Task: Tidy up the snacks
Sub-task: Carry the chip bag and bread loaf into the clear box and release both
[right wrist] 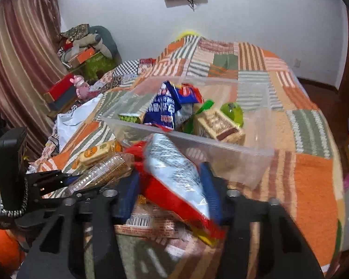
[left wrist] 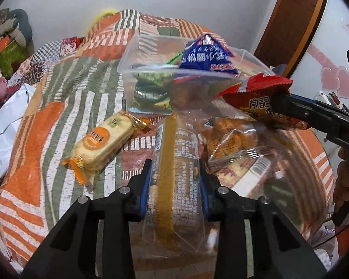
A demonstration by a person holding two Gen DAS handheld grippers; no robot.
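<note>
Gripping a long clear packet of biscuits (left wrist: 174,162), the left gripper (left wrist: 174,181) has its blue pads pressed on both sides of the wrapper. At three o'clock in the left wrist view, the right gripper (left wrist: 283,107) clamps a red snack packet (left wrist: 256,93). From the right wrist camera that packet (right wrist: 174,174) sits between the right gripper's (right wrist: 172,190) blue pads. A clear plastic container (left wrist: 151,69) at twelve o'clock holds a blue packet (left wrist: 204,58) and green snacks. A yellow rice-cracker packet (left wrist: 102,146) lies at nine o'clock on the patchwork quilt (left wrist: 46,127).
</note>
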